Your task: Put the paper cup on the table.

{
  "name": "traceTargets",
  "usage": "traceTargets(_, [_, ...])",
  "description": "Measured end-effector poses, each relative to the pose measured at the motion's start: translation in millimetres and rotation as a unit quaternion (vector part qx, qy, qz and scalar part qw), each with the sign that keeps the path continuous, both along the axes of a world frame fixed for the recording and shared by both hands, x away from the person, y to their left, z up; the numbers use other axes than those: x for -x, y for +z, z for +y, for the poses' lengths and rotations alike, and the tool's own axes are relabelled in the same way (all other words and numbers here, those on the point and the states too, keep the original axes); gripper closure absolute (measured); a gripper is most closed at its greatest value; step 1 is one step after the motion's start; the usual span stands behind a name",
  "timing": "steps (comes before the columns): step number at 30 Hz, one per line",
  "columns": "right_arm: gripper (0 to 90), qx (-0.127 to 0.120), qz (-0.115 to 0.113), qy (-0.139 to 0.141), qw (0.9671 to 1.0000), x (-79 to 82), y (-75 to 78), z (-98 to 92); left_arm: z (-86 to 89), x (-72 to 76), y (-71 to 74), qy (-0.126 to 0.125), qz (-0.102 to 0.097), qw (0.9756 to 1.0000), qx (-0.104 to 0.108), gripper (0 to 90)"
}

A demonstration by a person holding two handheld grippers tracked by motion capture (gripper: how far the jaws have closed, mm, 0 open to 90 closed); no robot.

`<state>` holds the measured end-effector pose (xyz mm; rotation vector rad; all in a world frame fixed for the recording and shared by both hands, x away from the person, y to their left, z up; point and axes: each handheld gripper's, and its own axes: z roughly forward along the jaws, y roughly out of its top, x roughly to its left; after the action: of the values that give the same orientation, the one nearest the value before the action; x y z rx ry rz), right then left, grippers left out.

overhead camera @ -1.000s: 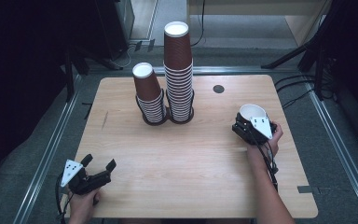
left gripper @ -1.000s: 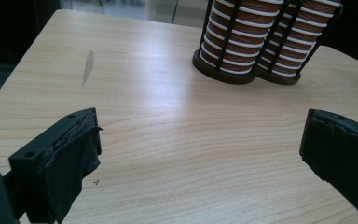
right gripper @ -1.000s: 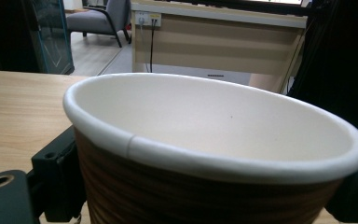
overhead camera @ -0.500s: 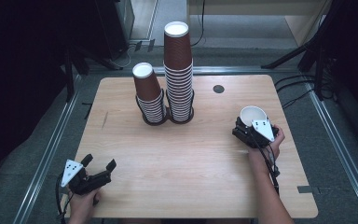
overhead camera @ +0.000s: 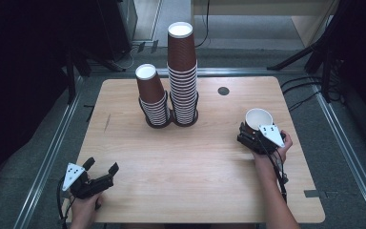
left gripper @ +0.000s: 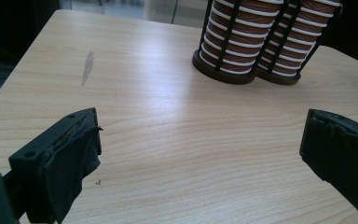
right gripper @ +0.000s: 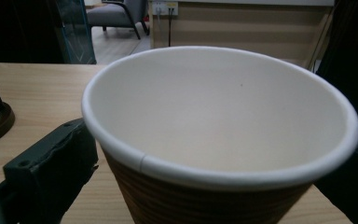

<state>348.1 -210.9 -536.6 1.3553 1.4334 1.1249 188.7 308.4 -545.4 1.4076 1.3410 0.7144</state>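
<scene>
- Since a second ago: right gripper (overhead camera: 250, 135) and its cup (overhead camera: 259, 119) have come lower and a little nearer the person; cup now upright, mouth up, where it was tilted before. Left gripper (overhead camera: 100, 170) unchanged.
- Right jaws pinch the cup, one jaw on each side of its brown ribbed wall, below the white rim (right gripper: 223, 172).
- Cup sits at the table's (overhead camera: 209, 191) right side; cannot tell if its base touches the wood.
- Left jaws spread wide, only bare wood between them, near the front left corner.
- Two stacks (overhead camera: 171, 81) of upturned cups in black holders stand well ahead of the left jaws (left gripper: 261, 42), the right one taller.
</scene>
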Motion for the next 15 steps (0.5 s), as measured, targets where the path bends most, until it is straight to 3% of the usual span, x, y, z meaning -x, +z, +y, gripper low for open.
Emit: traceTargets(15, [0.0, 0.008, 0.014, 0.006, 0.9999, 13.7, -1.8, -4.0, -0.5, 0.2, 0.0, 0.000, 0.000, 1.0000, -0.001, 0.0])
